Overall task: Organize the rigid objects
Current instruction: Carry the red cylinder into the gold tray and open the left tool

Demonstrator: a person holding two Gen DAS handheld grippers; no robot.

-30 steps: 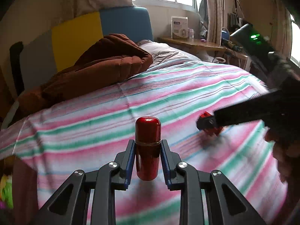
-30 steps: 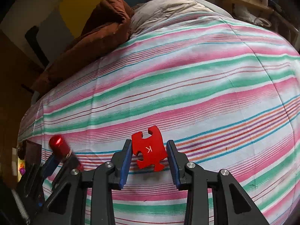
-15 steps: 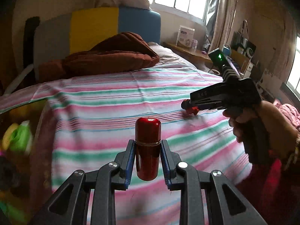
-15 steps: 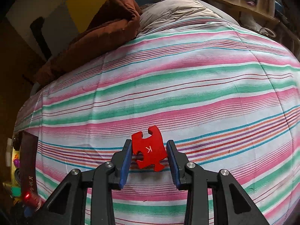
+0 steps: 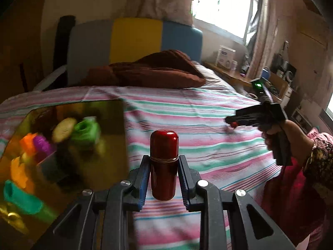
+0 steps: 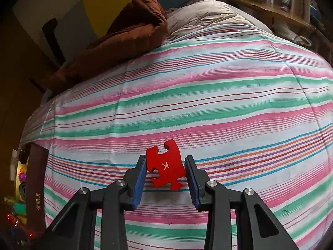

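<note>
My left gripper (image 5: 164,173) is shut on a dark red capsule-shaped bottle (image 5: 164,164), held upright above the striped bed, just right of a box of toys (image 5: 62,150). My right gripper (image 6: 165,171) is shut on a red jigsaw piece marked K (image 6: 165,167), held over the striped sheet. In the left wrist view the right gripper (image 5: 233,123) shows at the right, in a hand, with a bit of red at its tip. The box (image 6: 19,189) and the red bottle (image 6: 12,218) show dimly at the lower left edge of the right wrist view.
The box holds several colourful toys, blurred: a green one (image 5: 86,130), orange (image 5: 27,143) and purple (image 5: 42,145) ones. A brown blanket (image 5: 149,70) and a grey pillow (image 6: 206,14) lie at the bed's head. A wooden shelf (image 5: 231,73) stands beyond the bed.
My left gripper has swung left with the bottle, and the toy box has come into its view. My right gripper holds the puzzle piece nearly still over the bed.
</note>
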